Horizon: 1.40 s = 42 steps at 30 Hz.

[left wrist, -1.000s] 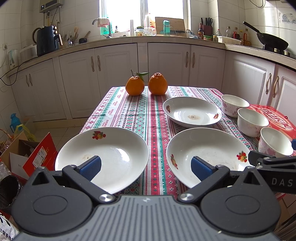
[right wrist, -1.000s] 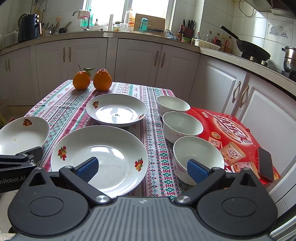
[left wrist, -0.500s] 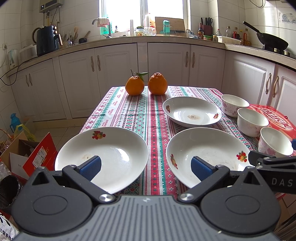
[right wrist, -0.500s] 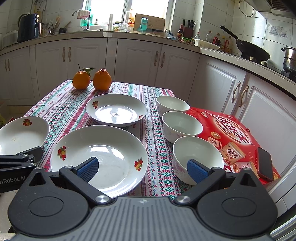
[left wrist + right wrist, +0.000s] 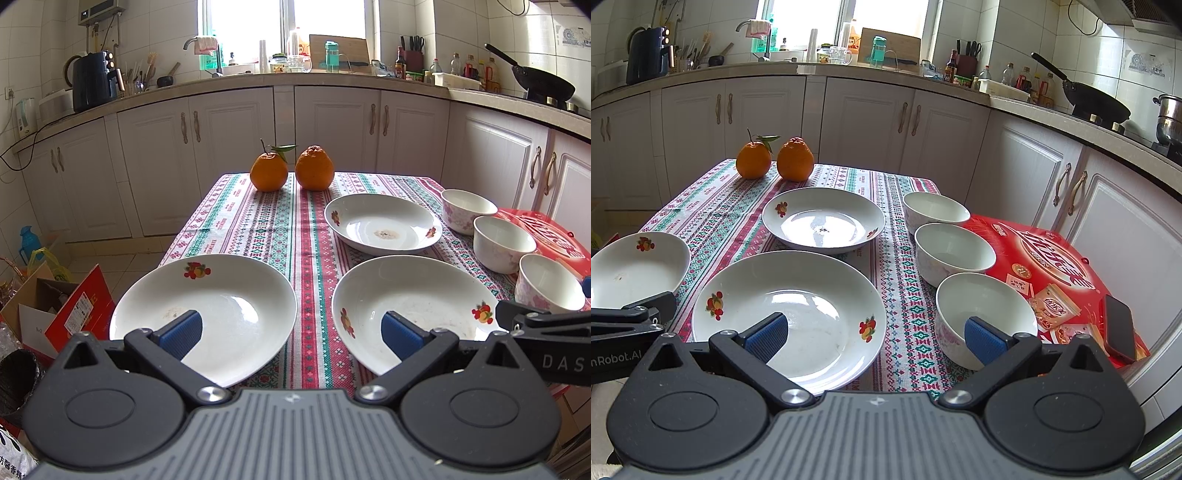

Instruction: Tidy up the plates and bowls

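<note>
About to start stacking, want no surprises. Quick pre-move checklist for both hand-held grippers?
1. Left hand-held gripper open and empty: ok.
2. Right hand-held gripper open and empty: ok.
3. Three plates all apart, none stacked: near left plate, near right plate, far plate: ok.
4. Three bowls in a row, upright, empty: near bowl, middle bowl, far bowl: ok.
5. Plates clean: not ok, far plate shows residue at its centre.
6. Phone on the red box close to the near bowl, clearance: cannot tell.
</note>
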Each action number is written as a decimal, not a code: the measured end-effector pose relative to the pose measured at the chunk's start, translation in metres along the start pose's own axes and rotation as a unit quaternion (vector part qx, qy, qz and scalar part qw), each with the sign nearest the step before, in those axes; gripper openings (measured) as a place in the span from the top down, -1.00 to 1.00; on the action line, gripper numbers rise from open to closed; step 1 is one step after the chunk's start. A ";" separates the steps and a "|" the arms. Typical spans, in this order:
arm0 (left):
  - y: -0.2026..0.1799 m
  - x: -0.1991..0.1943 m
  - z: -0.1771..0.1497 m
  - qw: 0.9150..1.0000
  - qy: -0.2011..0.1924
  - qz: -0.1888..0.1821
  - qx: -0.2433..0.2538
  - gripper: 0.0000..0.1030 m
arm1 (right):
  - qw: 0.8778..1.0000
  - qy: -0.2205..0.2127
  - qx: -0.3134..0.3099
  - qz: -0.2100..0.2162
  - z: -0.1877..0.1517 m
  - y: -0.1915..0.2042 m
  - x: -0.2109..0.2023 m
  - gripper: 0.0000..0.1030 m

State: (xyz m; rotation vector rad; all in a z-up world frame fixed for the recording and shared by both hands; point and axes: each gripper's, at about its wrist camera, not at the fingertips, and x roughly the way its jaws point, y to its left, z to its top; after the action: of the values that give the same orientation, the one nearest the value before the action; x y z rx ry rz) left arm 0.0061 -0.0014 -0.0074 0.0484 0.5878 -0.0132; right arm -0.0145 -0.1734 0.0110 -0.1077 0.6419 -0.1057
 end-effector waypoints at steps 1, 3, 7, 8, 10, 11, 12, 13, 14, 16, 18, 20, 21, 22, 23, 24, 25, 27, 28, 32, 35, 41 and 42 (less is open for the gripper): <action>0.001 -0.001 0.000 1.000 0.000 0.000 0.000 -0.98 | 1.000 0.000 -0.001 0.001 0.000 -0.001 0.000 -1.00; 0.000 0.000 0.000 1.000 0.001 -0.001 0.001 -0.98 | 1.000 0.000 -0.003 0.001 0.002 0.002 0.000 -1.00; 0.002 0.000 0.002 1.000 0.002 -0.003 -0.002 -0.99 | 1.000 0.000 -0.012 0.005 0.005 0.002 0.001 -1.00; 0.003 0.000 0.003 1.000 0.003 -0.003 -0.002 -0.98 | 1.000 0.001 -0.013 0.007 0.006 0.004 0.002 -1.00; 0.006 -0.001 0.004 1.000 0.002 -0.001 -0.006 -0.98 | 1.000 0.005 -0.014 0.018 0.007 0.005 0.004 -1.00; 0.008 -0.001 0.005 1.000 0.002 0.000 -0.008 -0.99 | 1.000 0.008 -0.014 0.026 0.009 0.006 0.006 -1.00; 0.008 -0.001 0.005 1.000 0.002 0.000 -0.009 -0.99 | 0.999 0.010 -0.016 0.032 0.010 0.006 0.007 -1.00; 0.010 -0.001 0.006 1.000 0.002 0.002 -0.010 -0.99 | 0.999 0.010 -0.019 0.037 0.011 0.007 0.008 -1.00; 0.012 0.000 0.007 1.000 0.001 0.002 -0.012 -0.99 | 0.999 0.009 -0.024 0.040 0.012 0.009 0.009 -1.00; 0.015 0.000 0.009 1.000 0.000 0.003 -0.014 -0.99 | 0.999 0.010 -0.030 0.044 0.015 0.012 0.012 -1.00; 0.019 0.001 0.010 1.000 -0.001 0.006 -0.016 -0.99 | 0.998 0.010 -0.032 0.052 0.020 0.013 0.014 -1.00; 0.022 0.003 0.011 1.000 0.001 0.009 -0.018 -0.99 | 0.998 0.010 -0.029 0.062 0.025 0.012 0.017 -1.00; 0.024 0.004 0.011 1.000 0.001 0.009 -0.017 -0.99 | 0.997 0.010 -0.027 0.067 0.028 0.012 0.018 -1.00; 0.026 0.006 0.011 1.000 0.003 0.010 -0.016 -0.99 | 0.997 0.010 -0.024 0.075 0.032 0.011 0.019 -1.00; 0.028 0.007 0.012 1.000 0.003 0.012 -0.016 -0.99 | 0.996 0.008 -0.022 0.083 0.035 0.011 0.020 -1.00; 0.031 0.007 0.012 1.000 0.004 0.012 -0.016 -0.99 | 0.995 0.007 -0.018 0.093 0.039 0.010 0.021 -1.00; 0.034 0.008 0.012 1.000 0.004 0.011 -0.016 -0.99 | 0.995 0.004 -0.014 0.102 0.043 0.009 0.022 -1.00; 0.040 0.010 0.013 1.000 0.002 0.011 -0.013 -0.99 | 0.993 -0.001 -0.008 0.118 0.053 0.009 0.025 -1.00; 0.043 0.009 0.012 1.000 -0.002 0.013 -0.008 -0.99 | 0.992 -0.002 -0.007 0.126 0.058 0.009 0.026 -1.00; 0.059 0.008 0.010 1.000 -0.016 0.005 0.003 -0.99 | 0.988 -0.011 -0.026 0.150 0.074 0.018 0.034 -1.00; 0.072 0.009 0.006 1.000 -0.010 -0.009 0.006 -0.99 | 0.983 -0.021 -0.051 0.175 0.079 0.030 0.039 -1.00; 0.100 0.012 -0.011 0.999 0.033 -0.036 0.004 -0.99 | 0.965 0.012 -0.061 0.253 0.086 0.054 0.065 -1.00; 0.104 0.012 -0.015 0.998 0.039 -0.039 0.006 -0.99 | 0.964 0.019 -0.066 0.257 0.086 0.059 0.070 -1.00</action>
State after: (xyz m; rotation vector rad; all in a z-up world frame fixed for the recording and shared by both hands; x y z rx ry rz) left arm 0.0107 0.1030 -0.0222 0.0377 0.6673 -0.0900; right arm 0.0970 -0.1181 0.0300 -0.0639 0.6974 0.4379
